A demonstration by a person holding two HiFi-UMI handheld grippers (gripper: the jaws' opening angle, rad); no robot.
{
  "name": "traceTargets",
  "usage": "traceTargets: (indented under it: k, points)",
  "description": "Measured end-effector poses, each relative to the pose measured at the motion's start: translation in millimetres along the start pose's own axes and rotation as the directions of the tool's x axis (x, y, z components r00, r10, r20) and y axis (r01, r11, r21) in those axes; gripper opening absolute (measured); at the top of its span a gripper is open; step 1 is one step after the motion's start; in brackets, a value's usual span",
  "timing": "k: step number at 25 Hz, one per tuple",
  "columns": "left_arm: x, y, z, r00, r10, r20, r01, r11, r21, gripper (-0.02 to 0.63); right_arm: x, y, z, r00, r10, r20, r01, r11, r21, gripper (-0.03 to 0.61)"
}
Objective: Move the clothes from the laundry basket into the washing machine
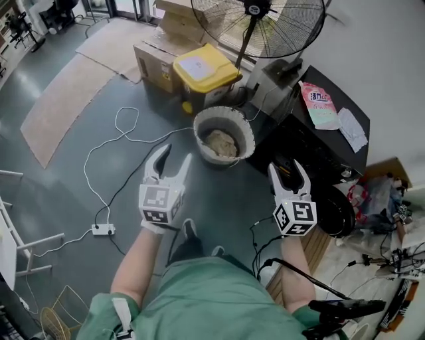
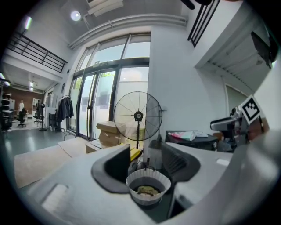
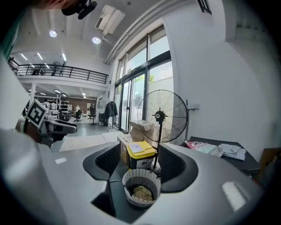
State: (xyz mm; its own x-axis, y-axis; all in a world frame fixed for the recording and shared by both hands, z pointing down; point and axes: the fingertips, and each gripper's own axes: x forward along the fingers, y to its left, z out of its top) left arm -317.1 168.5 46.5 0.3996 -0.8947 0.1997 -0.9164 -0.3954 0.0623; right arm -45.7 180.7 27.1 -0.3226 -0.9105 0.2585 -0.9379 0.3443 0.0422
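Note:
A round white laundry basket (image 1: 224,135) stands on the grey floor, with a beige bundle of clothes (image 1: 221,143) inside. The black washing machine (image 1: 317,151) is to its right, its round door (image 1: 336,212) facing the floor area. My left gripper (image 1: 176,154) hovers open just left of and nearer than the basket, nothing between its fingers. My right gripper (image 1: 288,167) hangs open in front of the machine, also empty. In each gripper view the basket (image 2: 148,186) (image 3: 141,186) shows ahead between the jaws, some way off, with the clothes (image 2: 148,190) (image 3: 141,192) in it.
Behind the basket are a yellow-lidded bin (image 1: 206,73), a standing fan (image 1: 259,20) and cardboard boxes (image 1: 156,63). A white cable and power strip (image 1: 103,229) lie on the floor at left. A pink detergent pouch (image 1: 319,103) rests on the machine's top. Clutter fills the right.

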Motion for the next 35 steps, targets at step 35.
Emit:
traceTargets:
  k: [35]
  points:
    - [200, 48, -6, 0.986, 0.126, -0.105, -0.126, 0.992, 0.006, 0.216, 236, -96, -12, 0.981, 0.185, -0.056, -0.182, 0.982, 0.051, 0.262]
